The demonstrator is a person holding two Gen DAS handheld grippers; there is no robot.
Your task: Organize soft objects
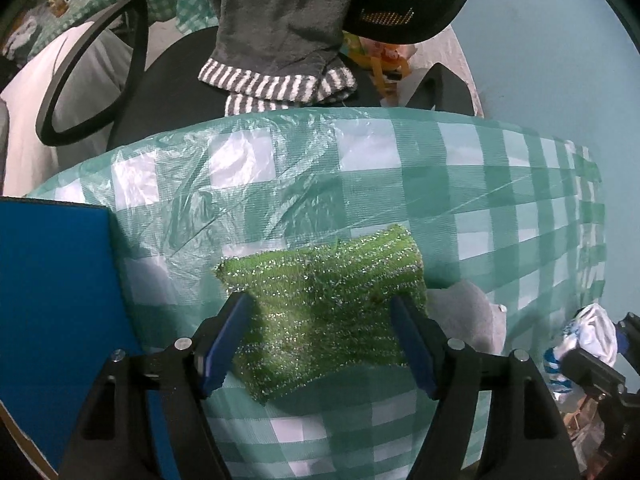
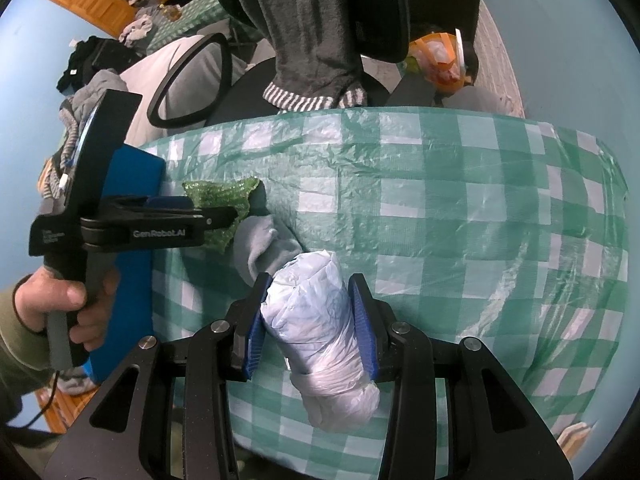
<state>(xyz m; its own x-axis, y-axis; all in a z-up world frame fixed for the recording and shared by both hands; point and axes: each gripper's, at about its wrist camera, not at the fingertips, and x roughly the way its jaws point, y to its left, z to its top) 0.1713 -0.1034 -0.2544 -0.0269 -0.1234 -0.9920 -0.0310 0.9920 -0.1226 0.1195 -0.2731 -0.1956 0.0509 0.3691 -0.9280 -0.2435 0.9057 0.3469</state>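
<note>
The left hand-held gripper (image 1: 320, 344) stands wide astride the soft, springy green scourer (image 1: 324, 308), seemingly untouched; the right hand-held gripper (image 2: 310, 326) squeezes a light, squashy white bundle (image 2: 316, 320) mid-length.

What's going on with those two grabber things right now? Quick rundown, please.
Left tool open, straddling green scrubber on checked tablecloth. Right tool clamped on white plastic bundle. Grey cloth close beside scrubber.

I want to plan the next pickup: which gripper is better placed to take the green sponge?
Left. The left gripper is open with the green scouring sponge between its fingers. The right gripper is occupied, shut on a white plastic bundle.
</note>
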